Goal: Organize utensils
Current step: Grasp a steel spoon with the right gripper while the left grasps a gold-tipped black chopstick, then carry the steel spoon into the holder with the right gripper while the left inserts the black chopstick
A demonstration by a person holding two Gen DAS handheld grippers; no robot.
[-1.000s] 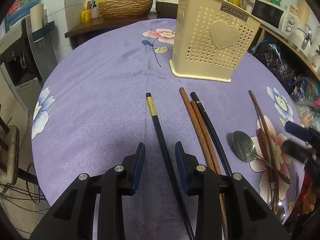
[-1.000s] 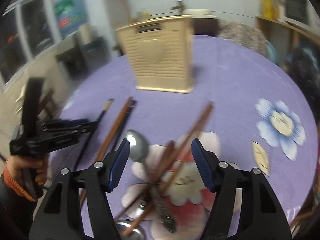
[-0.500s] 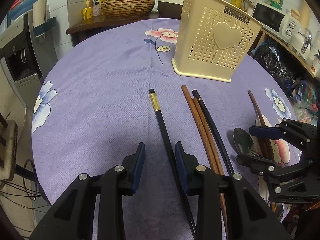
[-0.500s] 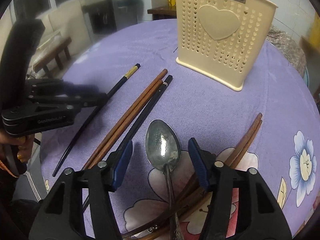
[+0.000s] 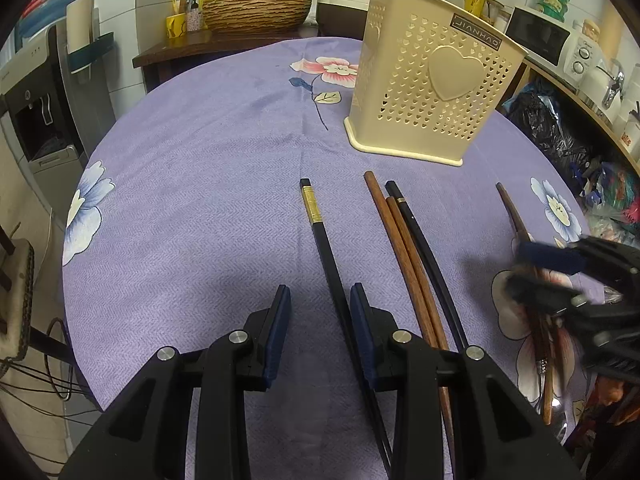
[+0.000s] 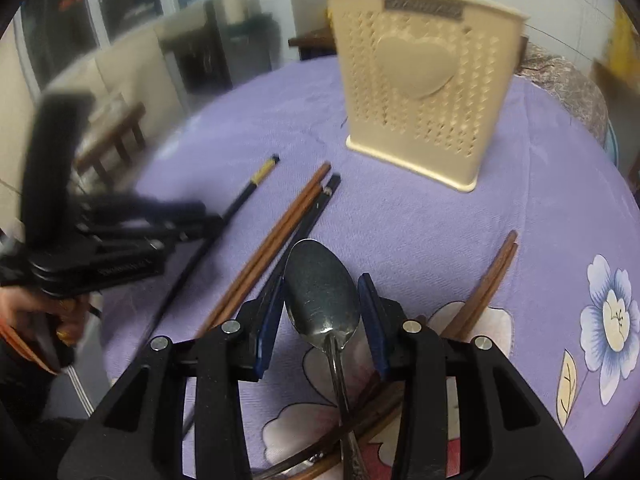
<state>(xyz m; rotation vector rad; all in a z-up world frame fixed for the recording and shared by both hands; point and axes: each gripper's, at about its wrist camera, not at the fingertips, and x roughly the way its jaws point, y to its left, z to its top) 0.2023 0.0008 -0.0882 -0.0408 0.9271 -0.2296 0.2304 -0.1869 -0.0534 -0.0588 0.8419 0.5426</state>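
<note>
The right tongs (image 6: pixel 322 312) are closing around the bowl of the dull metal spoon (image 6: pixel 320 296), pads not yet pressing. The left tongs (image 5: pixel 318 340) are standing released over the black gold-banded chopstick (image 5: pixel 320 232). The cream perforated plastic holder (image 5: pixel 432 80) is standing beyond both tongs on the purple-clothed desk (image 5: pixel 200 160).

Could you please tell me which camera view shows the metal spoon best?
The right wrist view: the metal spoon lies centred between the closing right hand-held gripper pads, bowl fully visible. In the left wrist view that blurred hand-held gripper hides it almost entirely.
</note>
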